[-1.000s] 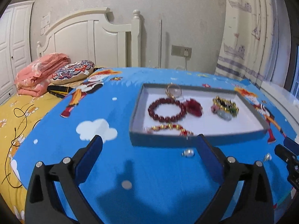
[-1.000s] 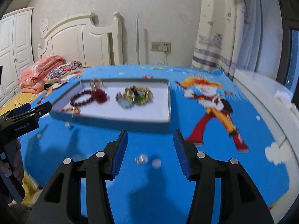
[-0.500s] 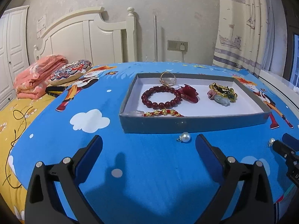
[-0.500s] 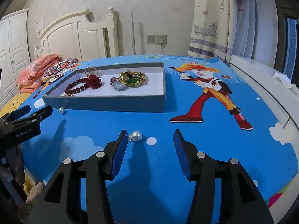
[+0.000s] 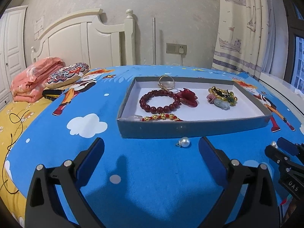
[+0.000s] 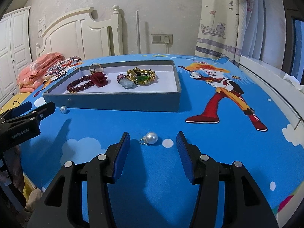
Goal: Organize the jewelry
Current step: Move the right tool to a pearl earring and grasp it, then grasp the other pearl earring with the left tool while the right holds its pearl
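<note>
The right gripper (image 6: 153,148) is held with jaws apart and nothing clamped; a pearl earring (image 6: 150,138) lies on the cloth just ahead of the gap. The left gripper (image 5: 151,151) is likewise spread wide and empty, a second pearl earring (image 5: 184,142) resting just beyond its tips, close to the near wall of the grey tray (image 5: 190,128). Inside the tray a red bead bracelet (image 5: 159,104), a gold ring (image 5: 166,82) and a red flower (image 5: 187,99) are seen. Bare blue cartoon tablecloth (image 6: 218,152) is left open to the right of the tray. A white headboard (image 5: 79,38) and curtain (image 5: 241,28) stand behind.
</note>
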Available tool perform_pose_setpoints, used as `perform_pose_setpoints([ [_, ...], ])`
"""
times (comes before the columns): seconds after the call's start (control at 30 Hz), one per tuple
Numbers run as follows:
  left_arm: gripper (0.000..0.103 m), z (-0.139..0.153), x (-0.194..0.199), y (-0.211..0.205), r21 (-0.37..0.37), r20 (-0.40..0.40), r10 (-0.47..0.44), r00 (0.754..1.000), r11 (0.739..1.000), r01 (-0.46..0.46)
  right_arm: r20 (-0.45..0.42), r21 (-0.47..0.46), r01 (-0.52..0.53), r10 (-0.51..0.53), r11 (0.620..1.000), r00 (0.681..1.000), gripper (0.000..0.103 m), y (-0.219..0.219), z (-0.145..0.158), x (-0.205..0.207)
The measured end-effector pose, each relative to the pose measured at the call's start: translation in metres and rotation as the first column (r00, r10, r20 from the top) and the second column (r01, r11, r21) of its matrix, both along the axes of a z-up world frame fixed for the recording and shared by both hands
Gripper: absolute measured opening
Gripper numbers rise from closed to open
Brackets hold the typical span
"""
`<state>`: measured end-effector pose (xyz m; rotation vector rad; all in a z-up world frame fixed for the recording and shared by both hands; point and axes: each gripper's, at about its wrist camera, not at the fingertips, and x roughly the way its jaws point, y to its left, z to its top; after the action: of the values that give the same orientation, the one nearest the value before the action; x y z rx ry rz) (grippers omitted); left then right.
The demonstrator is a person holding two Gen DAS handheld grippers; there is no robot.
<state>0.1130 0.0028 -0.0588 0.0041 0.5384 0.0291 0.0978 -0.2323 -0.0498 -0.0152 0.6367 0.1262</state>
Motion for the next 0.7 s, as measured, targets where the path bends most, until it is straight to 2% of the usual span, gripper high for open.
perform_pose_setpoints([
  [0.23,0.096,0.000,-0.001,0.002,-0.014,0.001,-0.003,1.000,1.000,0.004,0.013,-0.006,0.024,-0.024,1.000,1.000,0.048,0.006,-0.002,-0.001],
  [0.3,0.096,0.000,-0.001,0.003,-0.019,-0.001,-0.004,1.000,1.000,0.004,0.021,-0.008,0.023,-0.022,1.000,1.000,0.035,0.008,-0.002,-0.002],
  [0.43,0.096,0.000,0.001,0.004,-0.021,-0.022,0.007,1.000,1.000,-0.007,0.025,-0.016,0.002,-0.002,1.000,1.000,0.021,0.012,-0.001,-0.001],
  [0.63,0.095,-0.002,0.000,0.001,-0.023,-0.060,0.006,0.998,1.000,-0.007,0.039,-0.001,-0.016,0.016,1.000,0.999,0.019,0.009,-0.002,-0.006],
  [0.7,0.093,-0.004,0.002,-0.006,-0.040,-0.093,-0.029,0.995,0.999,0.025,0.041,0.001,-0.017,0.016,1.000,0.999,0.019,0.009,-0.003,-0.007],
])
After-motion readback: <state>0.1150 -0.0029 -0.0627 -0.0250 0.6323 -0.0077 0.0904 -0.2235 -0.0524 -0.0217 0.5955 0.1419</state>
